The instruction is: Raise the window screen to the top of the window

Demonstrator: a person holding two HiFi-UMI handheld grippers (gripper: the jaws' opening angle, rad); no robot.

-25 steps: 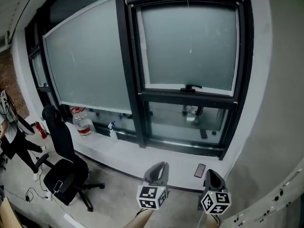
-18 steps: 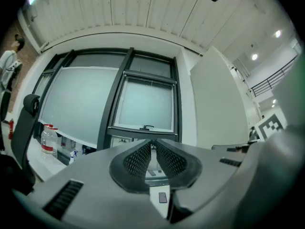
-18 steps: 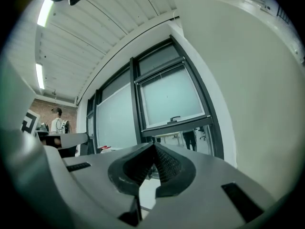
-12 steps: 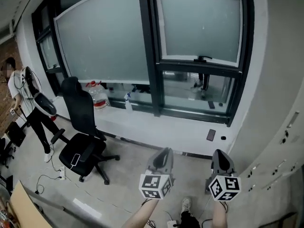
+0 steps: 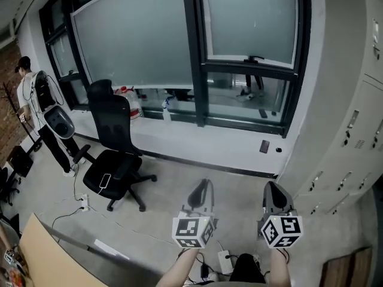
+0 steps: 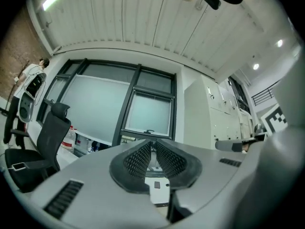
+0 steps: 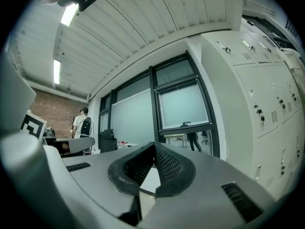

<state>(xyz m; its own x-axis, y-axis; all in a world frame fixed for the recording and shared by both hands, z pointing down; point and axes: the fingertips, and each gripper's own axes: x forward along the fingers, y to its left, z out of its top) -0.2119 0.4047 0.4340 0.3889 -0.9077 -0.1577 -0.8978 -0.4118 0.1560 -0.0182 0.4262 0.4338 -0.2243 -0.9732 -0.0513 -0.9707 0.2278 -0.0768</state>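
Note:
The window screen [image 5: 250,23] is a frosted panel in the right-hand window pane, with a black handle [image 5: 254,59] on its bottom bar; clear glass shows below it. The left gripper view shows the screen [image 6: 151,113] far off, as does the right gripper view, where the screen [image 7: 183,104] sits beyond the jaws. My left gripper [image 5: 202,188] and right gripper [image 5: 272,189] hang side by side low over the floor, well back from the window. Both are shut with nothing between their pads. The left gripper [image 6: 153,149] and right gripper [image 7: 154,149] point up toward the window.
A black office chair [image 5: 114,154] stands left of centre. A white sill [image 5: 203,142] under the window carries a phone [image 5: 264,146], a spray bottle [image 5: 166,109] and a water jug [image 5: 128,97]. Grey lockers [image 5: 347,112] line the right. A person [image 5: 27,88] stands far left.
The view has backed away from the window: it now looks smaller and farther, and more floor, the chair and the lockers show. Both grippers stayed shut and level.

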